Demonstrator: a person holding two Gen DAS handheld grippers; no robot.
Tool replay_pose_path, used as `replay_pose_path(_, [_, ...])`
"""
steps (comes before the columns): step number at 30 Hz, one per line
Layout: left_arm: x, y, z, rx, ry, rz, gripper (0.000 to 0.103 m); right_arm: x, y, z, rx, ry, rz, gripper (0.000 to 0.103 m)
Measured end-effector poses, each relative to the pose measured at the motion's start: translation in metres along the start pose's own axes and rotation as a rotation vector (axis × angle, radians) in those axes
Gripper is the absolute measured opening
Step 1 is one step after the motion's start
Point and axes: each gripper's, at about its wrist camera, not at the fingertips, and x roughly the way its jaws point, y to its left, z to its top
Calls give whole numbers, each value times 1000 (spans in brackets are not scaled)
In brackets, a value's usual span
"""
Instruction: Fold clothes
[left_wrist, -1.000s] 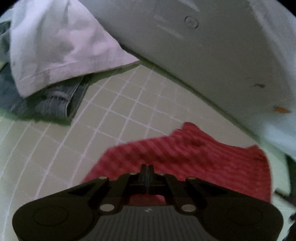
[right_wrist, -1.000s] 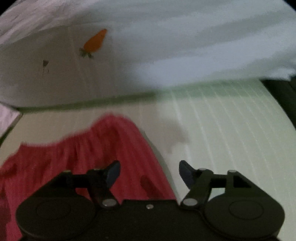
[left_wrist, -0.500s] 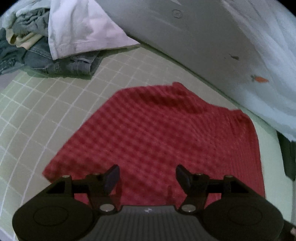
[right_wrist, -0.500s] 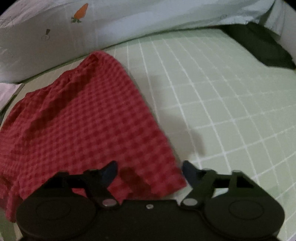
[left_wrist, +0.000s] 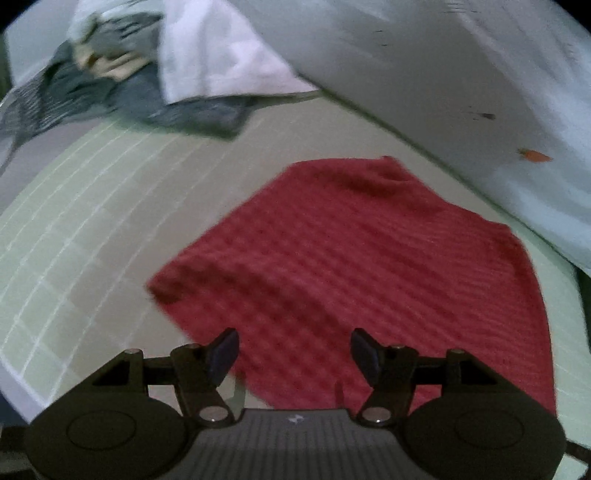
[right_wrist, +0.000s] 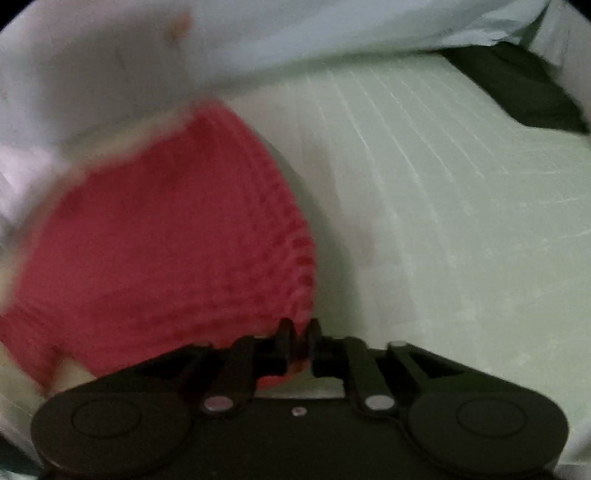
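Red checked cloth is lying spread on the pale green sheet with its white grid lines, and I am working at its near edge. The sheet is the largest flat surface, reaching wide and bare to my right in the right wrist view, with plenty of room there. Behind it a big pale blue quilt printed with small carrots is bulging up and running along the cloth's far side, just beside its far corner. The cloth is a woven, slightly puckered fabric, roughly four-cornered, with one rumpled fold near the quilt.

Only my left wrist view is showing the heap of other clothes at the far left: a white garment draped over grey-blue denim, well apart from the red cloth. Only my right wrist view is showing a dark fabric at the far right corner of the sheet.

My left gripper is hanging with its jaws wide apart over the cloth's near edge, gripping nothing. My right gripper is closing its jaws together on the cloth's near right corner, and red fabric is showing between and below them. That view is blurring, so the cloth's edge is looking smeared.
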Motion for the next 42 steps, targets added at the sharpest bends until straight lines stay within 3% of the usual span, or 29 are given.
replay_pose_path(1, [2,7,2,-8,2,18,67,1,3,-3,-4,2,-25,27])
replay_pose_path(3, [6,20,9,-15,4,43,67,-7,8,-8,31,-35,-2,59])
replay_pose_path(5, [11,31,14,-5,10,68,67,-9,16,-11,69,-54,2,69])
replay_pose_path(12, [30,56,24,58,55,71,67,-10,57,-30,159,-32,27,76])
replay_pose_path(19, [41,56,28,208,65,44,67,-6,116,-70,114,1,33,78])
replay_pose_path(26, [50,56,30,335,68,8,68,1,164,-74,-9,-87,-18,80])
replay_pose_path(28, [53,56,31,372,69,-3,68,3,170,-70,-31,-108,-26,78])
replay_pose_path(29, [54,56,31,387,70,-7,68,4,173,-68,-42,-118,-30,65])
replay_pose_path(30, [54,56,31,391,69,-9,68,6,176,-66,-54,-129,-35,43])
replay_pose_path(31, [54,56,32,395,69,-11,68,5,177,-63,-56,-131,-31,31])
replay_pose_path(32, [54,57,32,400,68,-12,69,4,176,-60,-49,-128,-21,8])
replay_pose_path(33, [55,57,32,403,67,-14,69,0,173,-57,-29,-135,-7,2])
replay_pose_path(36, [55,59,32,404,61,-21,70,-24,166,-50,30,-179,39,1])
replay_pose_path(39, [55,60,32,400,61,-27,70,-53,152,-48,167,-221,167,1])
replay_pose_path(42, [56,60,34,411,67,-31,71,-53,137,-51,294,-156,247,2])
